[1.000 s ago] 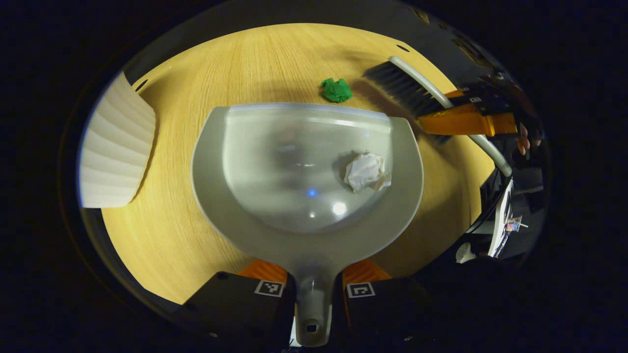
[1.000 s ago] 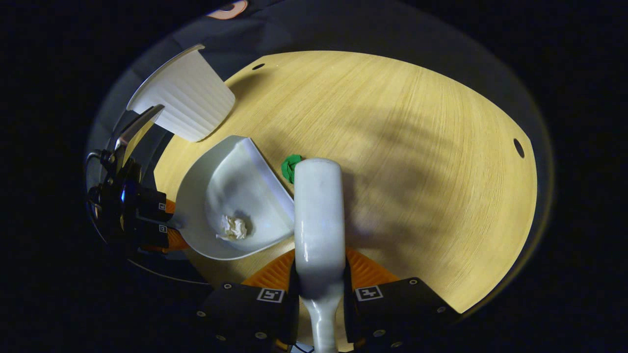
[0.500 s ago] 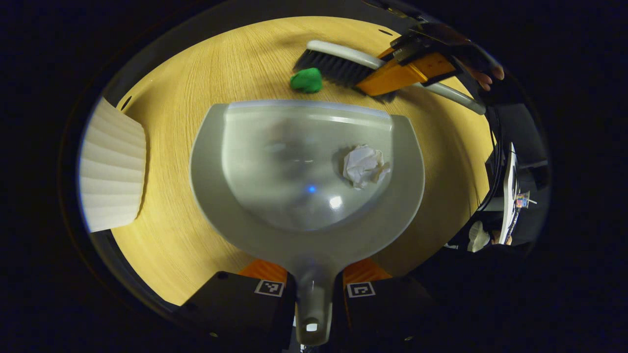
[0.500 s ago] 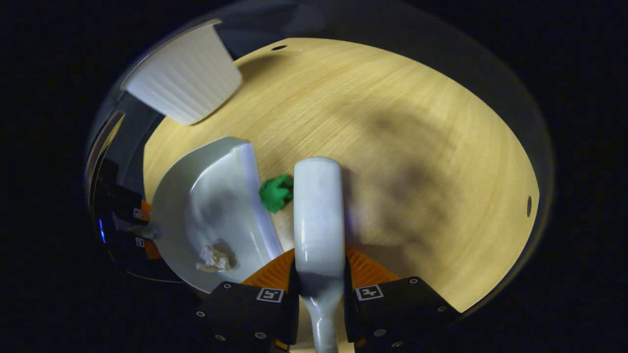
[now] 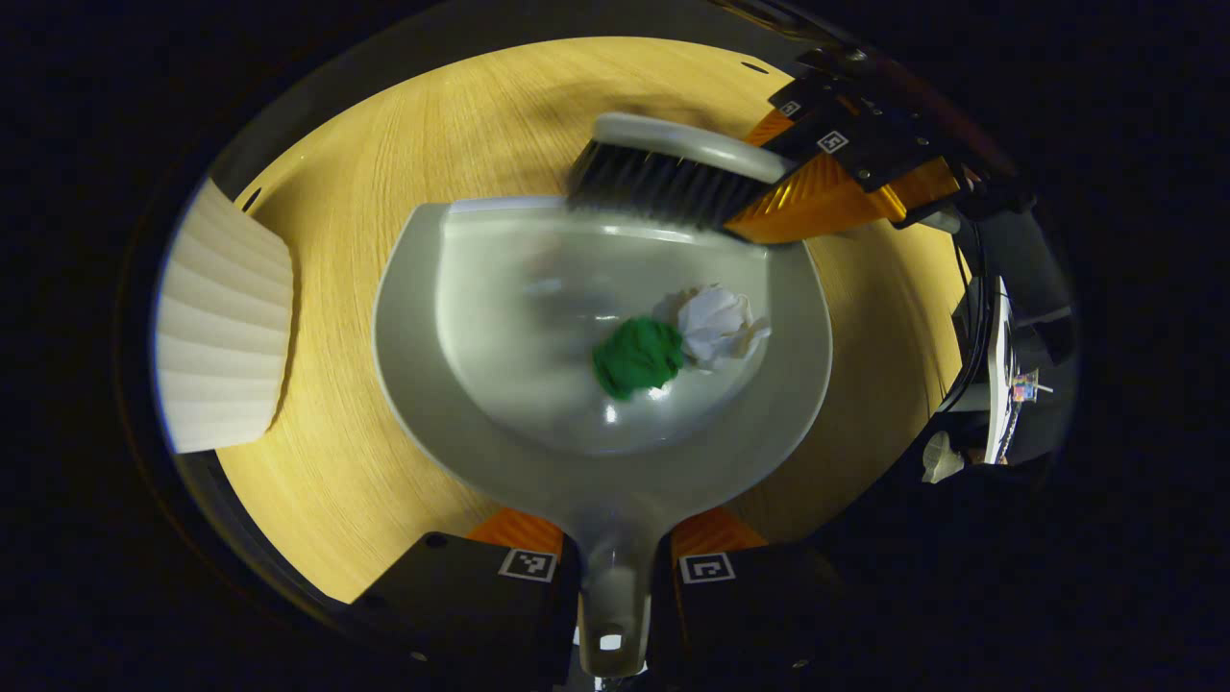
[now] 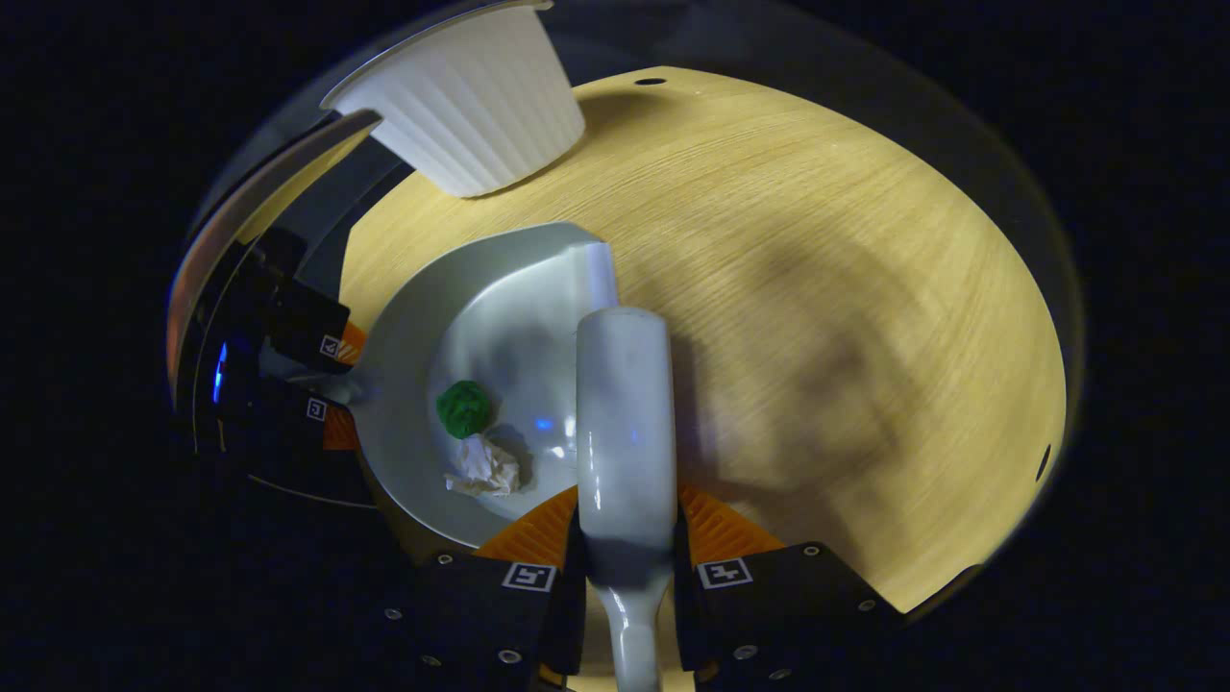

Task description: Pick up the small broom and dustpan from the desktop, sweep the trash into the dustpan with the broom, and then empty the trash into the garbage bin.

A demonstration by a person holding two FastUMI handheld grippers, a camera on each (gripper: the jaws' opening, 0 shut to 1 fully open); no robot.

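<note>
The grey dustpan (image 5: 500,404) lies flat on the wooden desktop (image 5: 384,163), its handle clamped in my left gripper (image 5: 615,562). Inside it rest a green crumpled ball (image 5: 636,358) and a white paper wad (image 5: 713,323), side by side. The small broom (image 5: 673,178) has its dark bristles at the pan's front lip. My right gripper (image 6: 627,557) is shut on the broom's white handle (image 6: 623,423). In the right gripper view the dustpan (image 6: 404,317) lies to the left with the green ball (image 6: 464,407) and the white wad (image 6: 485,466) in it, and the left gripper (image 6: 322,380) beyond.
A white ribbed garbage bin (image 5: 221,327) stands on the desktop left of the dustpan; in the right gripper view the bin (image 6: 471,101) is at the top. Bare wooden desktop (image 6: 817,288) stretches to the right of the broom.
The broom swept toward the dustpan and pushed the green ball from the desktop over the lip into the pan, beside the white wad. The dustpan stayed in place.
</note>
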